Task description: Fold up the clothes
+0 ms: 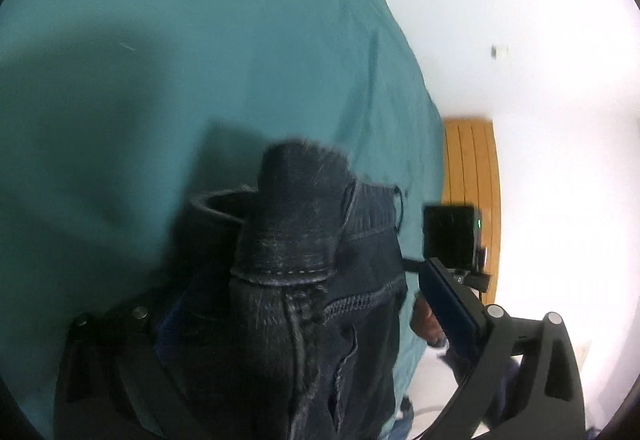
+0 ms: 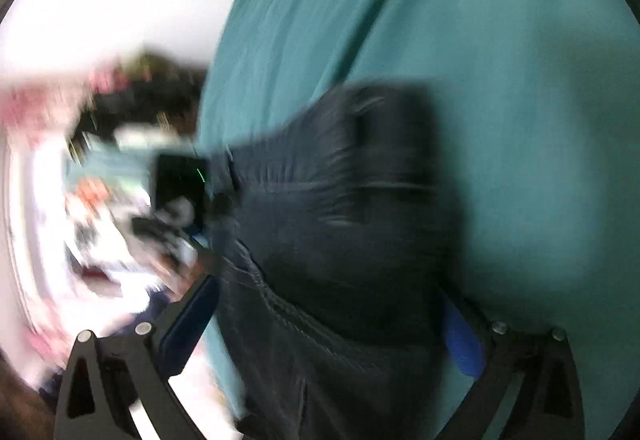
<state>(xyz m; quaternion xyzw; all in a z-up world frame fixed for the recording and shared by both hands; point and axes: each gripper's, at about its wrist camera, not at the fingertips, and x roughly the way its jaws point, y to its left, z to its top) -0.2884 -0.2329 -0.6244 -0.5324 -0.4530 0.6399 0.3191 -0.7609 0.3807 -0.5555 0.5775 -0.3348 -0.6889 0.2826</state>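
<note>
Dark blue denim jeans (image 1: 288, 224) lie bunched on a teal sheet (image 1: 140, 60), with a stitched hem and seams facing the left wrist camera. My left gripper (image 1: 316, 264) is open around them. Its right blue pad (image 1: 444, 304) stands clear of the cloth, and its left finger is partly buried under the denim. The right wrist view is blurred by motion. It shows the jeans (image 2: 340, 180) filling the gap of my right gripper (image 2: 328, 292), which is open, with blue pads (image 2: 460, 340) on either side of the fabric.
The teal sheet (image 2: 500, 60) covers a bed that ends at a white wall (image 1: 520, 20). A wooden panel (image 1: 472, 168) stands past the bed's edge. Each view shows the other gripper's black camera box (image 1: 450, 236) (image 2: 180, 180). Blurred clutter (image 2: 100, 160) lies off the bed.
</note>
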